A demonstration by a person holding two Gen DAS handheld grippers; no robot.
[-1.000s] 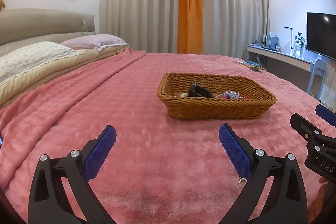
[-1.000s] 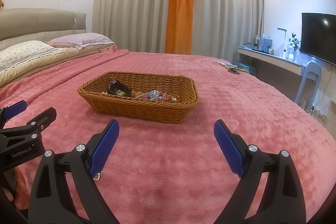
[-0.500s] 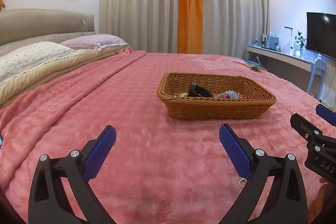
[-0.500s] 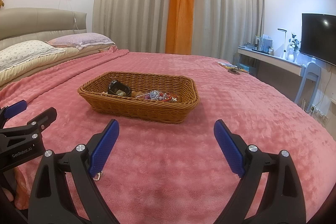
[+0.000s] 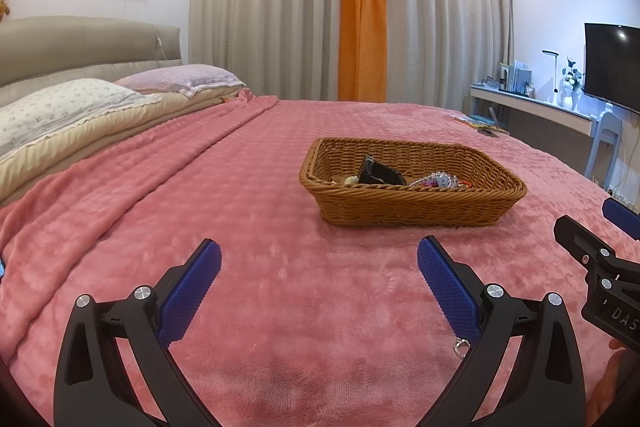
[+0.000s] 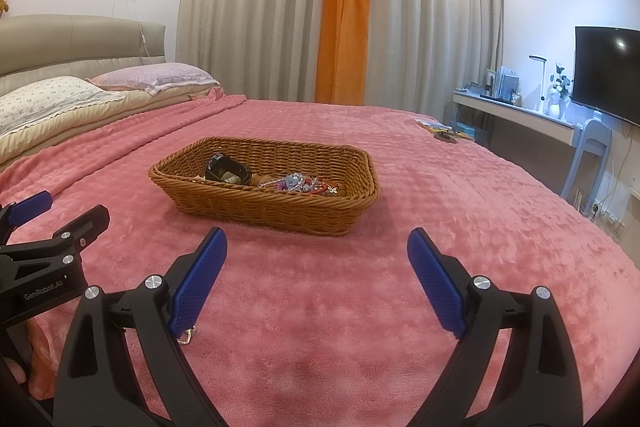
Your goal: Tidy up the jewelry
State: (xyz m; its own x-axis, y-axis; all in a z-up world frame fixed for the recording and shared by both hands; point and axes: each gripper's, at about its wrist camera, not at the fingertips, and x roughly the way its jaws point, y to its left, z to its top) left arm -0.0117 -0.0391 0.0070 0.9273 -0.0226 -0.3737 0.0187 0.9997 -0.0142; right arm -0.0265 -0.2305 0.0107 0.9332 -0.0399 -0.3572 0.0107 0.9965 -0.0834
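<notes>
I am holding both tools, left tool (image 5: 318,269) and right tool (image 6: 317,257), spread wide and empty above the pink plush bed (image 5: 280,287). The beaded jewelry (image 6: 304,183) is lying heaped in the brown woven wicker basket (image 6: 280,211) mid-bed, beside a black oval case (image 6: 228,171). That is fitting either sorting about to happen or everything gathered already.

Pink-blanketed bed (image 5: 200,187), beige curtains (image 5: 260,7), wall television (image 6: 606,73)

A wide bed (image 5: 280,287) covered by a pink plush blanket (image 6: 460,227) carries everything. A brown wicker basket (image 5: 412,205) sits on the blanket near the middle, two pillows (image 5: 60,103) lie at the headboard end, and a small metal ring (image 5: 460,346) rests on the blanket nearby.
</notes>
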